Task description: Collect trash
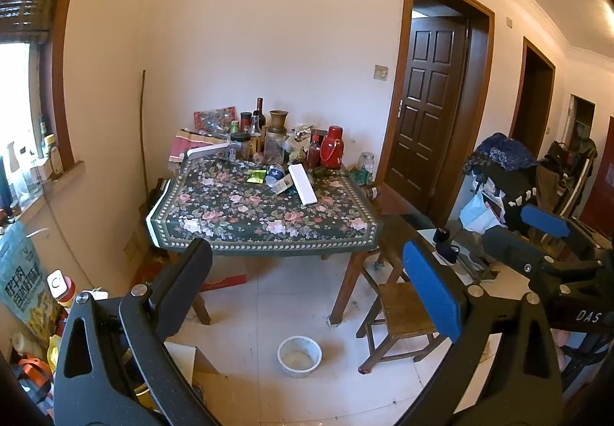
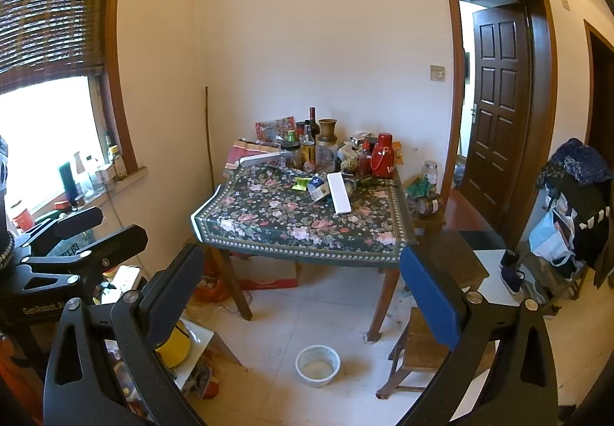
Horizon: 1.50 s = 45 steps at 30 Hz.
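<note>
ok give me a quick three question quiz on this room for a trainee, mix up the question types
1. True or false: the white bowl sits on the table.
2. Multiple choice: the long white box on the floral cloth lies (A) flat on the cloth, (B) on the wooden stool, (C) between a gripper's fingers.
3. Short answer: are the left gripper and right gripper holding anything?

Key
1. False; it is on the floor, in front of the table.
2. A.
3. No; both stand wide open and empty, away from the table.
</note>
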Each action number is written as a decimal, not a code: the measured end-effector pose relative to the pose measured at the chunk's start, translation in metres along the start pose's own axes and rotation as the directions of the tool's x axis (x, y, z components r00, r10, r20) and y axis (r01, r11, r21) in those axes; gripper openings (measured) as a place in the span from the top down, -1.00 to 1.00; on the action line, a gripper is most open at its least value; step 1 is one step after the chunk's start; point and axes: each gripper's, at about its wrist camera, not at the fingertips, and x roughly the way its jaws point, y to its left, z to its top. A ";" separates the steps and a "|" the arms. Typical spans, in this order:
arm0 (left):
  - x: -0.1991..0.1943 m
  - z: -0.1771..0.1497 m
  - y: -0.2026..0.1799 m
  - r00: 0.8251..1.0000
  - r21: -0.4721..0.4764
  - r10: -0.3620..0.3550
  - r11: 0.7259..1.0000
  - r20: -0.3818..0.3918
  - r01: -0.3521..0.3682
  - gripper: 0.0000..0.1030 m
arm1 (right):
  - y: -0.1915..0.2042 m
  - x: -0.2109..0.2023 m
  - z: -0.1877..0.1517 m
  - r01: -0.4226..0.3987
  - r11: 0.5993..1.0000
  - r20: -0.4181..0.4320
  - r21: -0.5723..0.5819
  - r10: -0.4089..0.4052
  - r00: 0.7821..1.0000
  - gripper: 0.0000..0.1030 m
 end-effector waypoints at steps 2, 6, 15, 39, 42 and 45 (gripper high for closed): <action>0.000 0.000 -0.001 1.000 -0.001 0.000 1.000 0.000 0.000 -0.95 | 0.003 0.003 -0.001 0.000 1.000 -0.002 -0.005 0.000 1.000 -0.97; 0.000 0.000 -0.001 1.000 -0.001 0.003 1.000 0.001 -0.003 -0.95 | 0.004 0.004 -0.001 0.001 1.000 -0.003 -0.004 -0.001 1.000 -0.97; 0.001 0.001 0.001 1.000 -0.005 -0.001 1.000 0.000 0.001 -0.95 | 0.004 0.005 0.000 -0.003 1.000 -0.001 -0.001 0.003 1.000 -0.97; 0.005 0.000 0.007 1.000 -0.008 -0.003 1.000 0.000 0.003 -0.95 | 0.002 0.004 0.002 -0.011 1.000 0.002 0.008 0.011 1.000 -0.97; 0.004 -0.001 0.007 1.000 -0.005 0.000 1.000 0.001 0.000 -0.95 | 0.001 0.004 0.002 -0.011 1.000 -0.001 0.009 0.011 1.000 -0.97; 0.005 -0.002 0.007 1.000 -0.004 0.002 1.000 0.001 -0.002 -0.95 | -0.001 0.004 0.003 -0.012 1.000 0.000 0.012 0.012 1.000 -0.97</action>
